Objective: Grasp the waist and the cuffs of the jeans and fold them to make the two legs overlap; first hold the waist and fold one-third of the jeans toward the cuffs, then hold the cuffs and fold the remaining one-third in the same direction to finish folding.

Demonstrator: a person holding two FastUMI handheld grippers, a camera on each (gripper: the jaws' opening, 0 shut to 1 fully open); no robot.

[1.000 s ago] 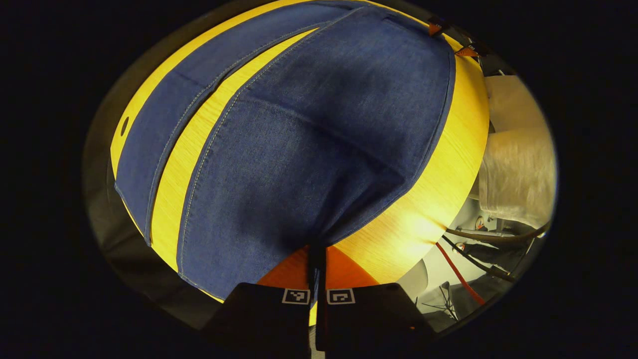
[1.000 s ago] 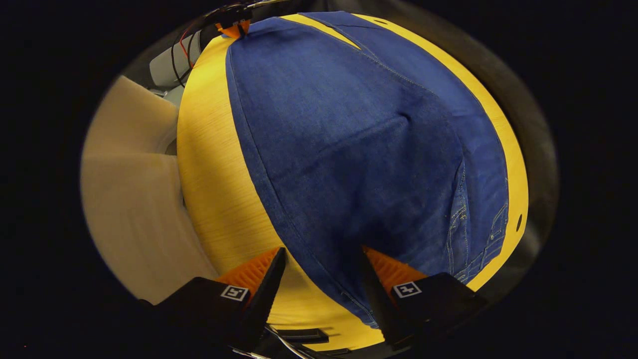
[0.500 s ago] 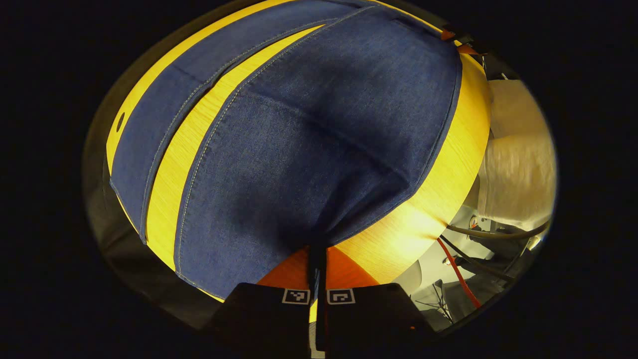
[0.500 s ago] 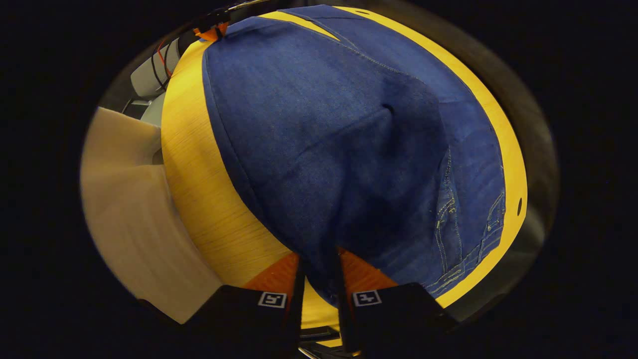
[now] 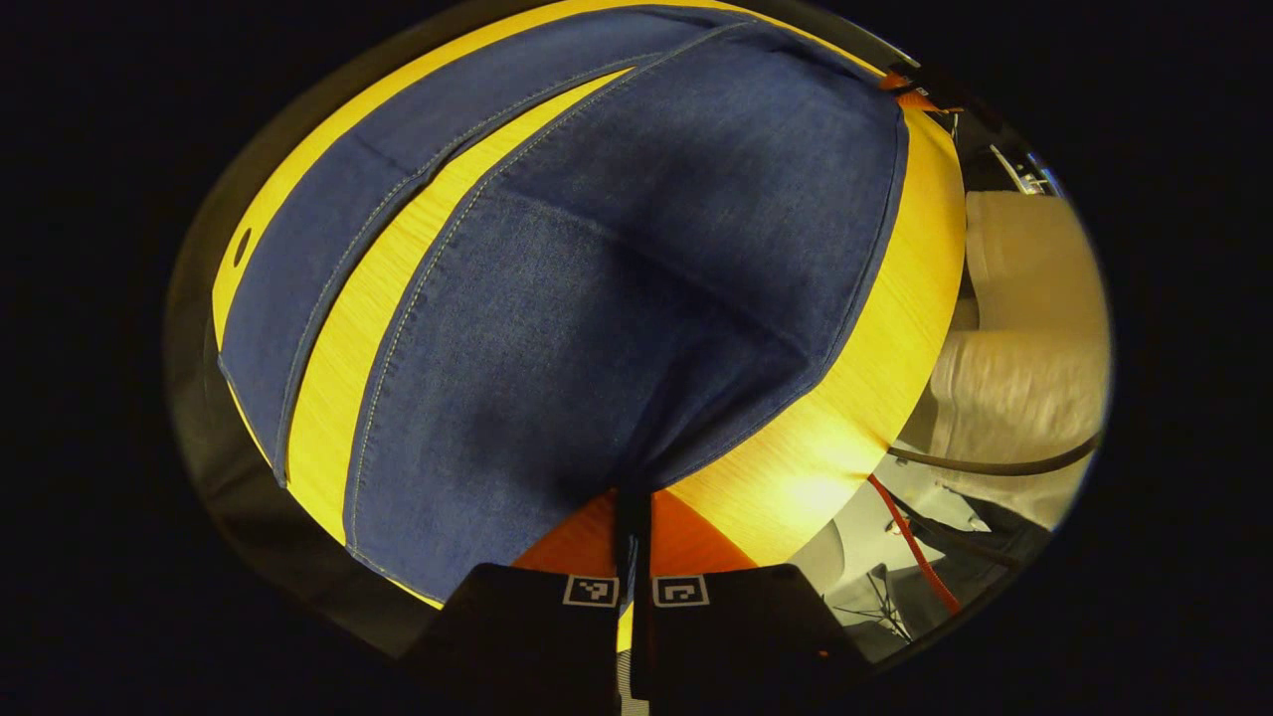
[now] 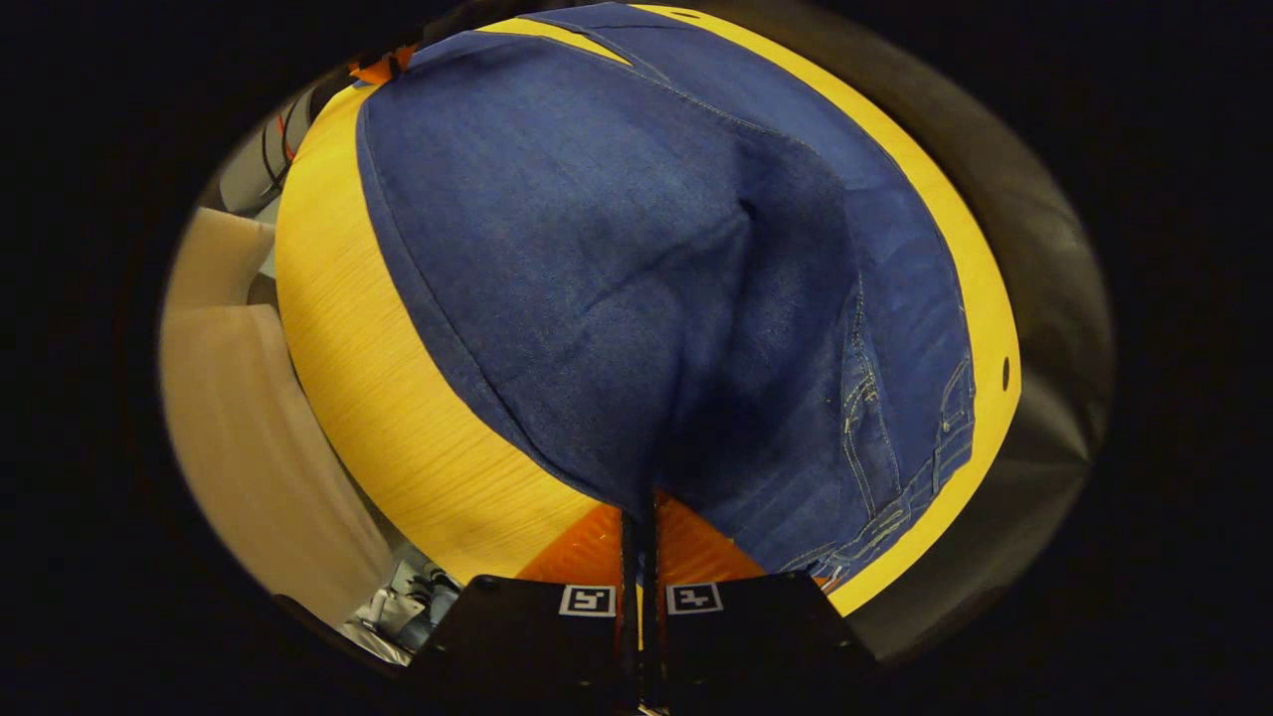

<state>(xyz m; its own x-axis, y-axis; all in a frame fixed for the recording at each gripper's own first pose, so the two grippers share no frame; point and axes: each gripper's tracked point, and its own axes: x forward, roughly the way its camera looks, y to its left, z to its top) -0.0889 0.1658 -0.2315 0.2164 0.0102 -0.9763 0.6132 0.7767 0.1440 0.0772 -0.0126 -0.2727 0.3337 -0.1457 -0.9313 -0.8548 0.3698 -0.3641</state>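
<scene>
Blue jeans (image 5: 636, 249) lie along a yellow wooden table (image 5: 855, 398). In the left gripper view the two legs run apart, the far leg (image 5: 328, 259) flat. My left gripper (image 5: 634, 507) is shut on the near leg's cuff corner, and the cloth rises to it in a tent. In the right gripper view the jeans (image 6: 597, 259) show pockets and belt loops (image 6: 895, 438) at the right. My right gripper (image 6: 641, 517) is shut on the near waist corner, pulling it up off the table (image 6: 378, 398). The other gripper shows small at the far end in both views (image 5: 910, 89) (image 6: 383, 65).
Past the table's near edge stands a person in light clothing (image 5: 1024, 398) (image 6: 239, 428). Black and red cables (image 5: 915, 537) hang below the edge. A small round hole (image 5: 242, 247) sits in the tabletop near its far side.
My right gripper stood open around the waist corner a second ago; it has since shut on the denim and drawn it up. The left gripper has stayed shut on the cuff.
</scene>
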